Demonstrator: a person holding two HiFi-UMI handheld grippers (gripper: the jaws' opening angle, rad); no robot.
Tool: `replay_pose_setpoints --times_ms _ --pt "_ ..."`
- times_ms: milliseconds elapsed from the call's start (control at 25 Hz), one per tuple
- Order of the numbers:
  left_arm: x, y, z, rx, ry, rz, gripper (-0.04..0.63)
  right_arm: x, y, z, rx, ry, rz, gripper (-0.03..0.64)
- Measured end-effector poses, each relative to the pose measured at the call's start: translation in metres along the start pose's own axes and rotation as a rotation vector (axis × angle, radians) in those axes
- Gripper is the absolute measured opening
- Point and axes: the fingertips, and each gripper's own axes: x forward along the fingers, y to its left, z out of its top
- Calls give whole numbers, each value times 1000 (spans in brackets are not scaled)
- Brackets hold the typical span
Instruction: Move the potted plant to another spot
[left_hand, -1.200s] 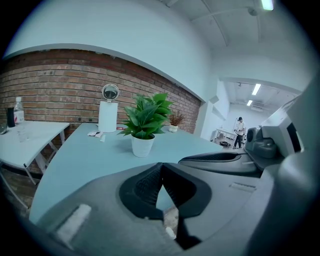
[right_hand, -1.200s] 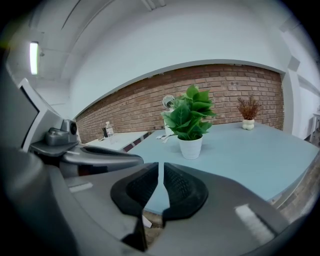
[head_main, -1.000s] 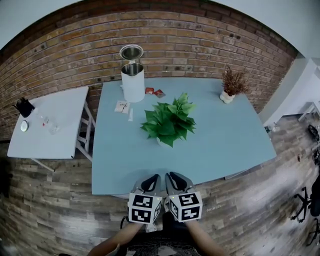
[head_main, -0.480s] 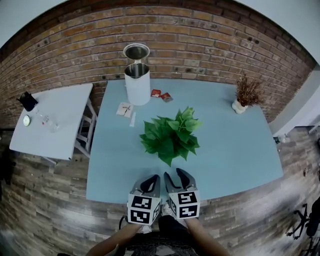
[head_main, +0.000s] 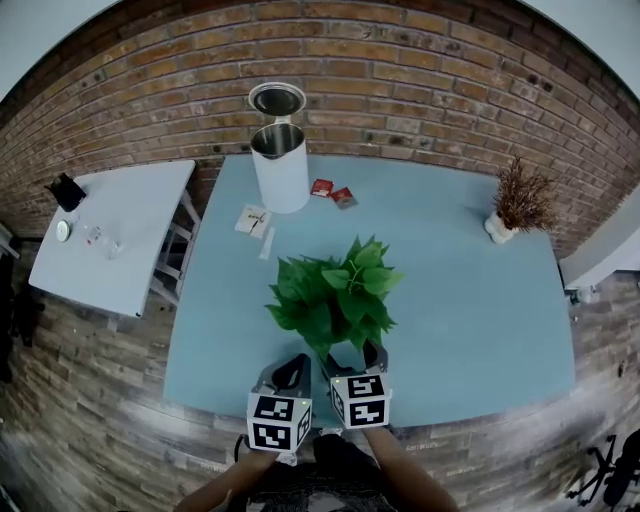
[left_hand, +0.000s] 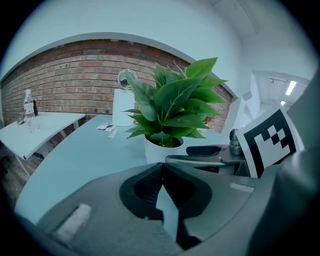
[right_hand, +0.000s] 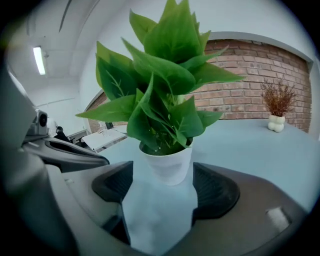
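Observation:
The potted plant (head_main: 335, 300), broad green leaves in a white pot (right_hand: 170, 165), stands near the front middle of the light blue table (head_main: 470, 300). My right gripper (head_main: 352, 357) is right at its base. Its jaws are opening, and the pot stands just ahead of the gap between the pads (right_hand: 214, 190), which do not touch it. My left gripper (head_main: 292, 368) is beside it on the left, shut and empty, with its fingertips (left_hand: 161, 170) meeting. The pot (left_hand: 162, 150) is ahead and slightly right of the left gripper.
A white kettle (head_main: 280, 165) with its lid up stands at the table's back left. Small packets (head_main: 332, 192) and paper sachets (head_main: 252, 218) lie near it. A dried plant in a small vase (head_main: 520, 205) stands far right. A white side table (head_main: 110, 240) is to the left.
Both grippers have moved forward to the plant. The right gripper's jaws have spread from nearly shut to wide. The left gripper's jaws have stayed shut.

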Motion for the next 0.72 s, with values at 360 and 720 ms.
replay_pose_setpoints --times_ms 360,720 --pt "8 10 -2 -35 16 90 0 30 -10 2 -31 7 56 430" --pt "15 13 0 -33 30 62 0 51 -11 12 -53 -5 7 489"
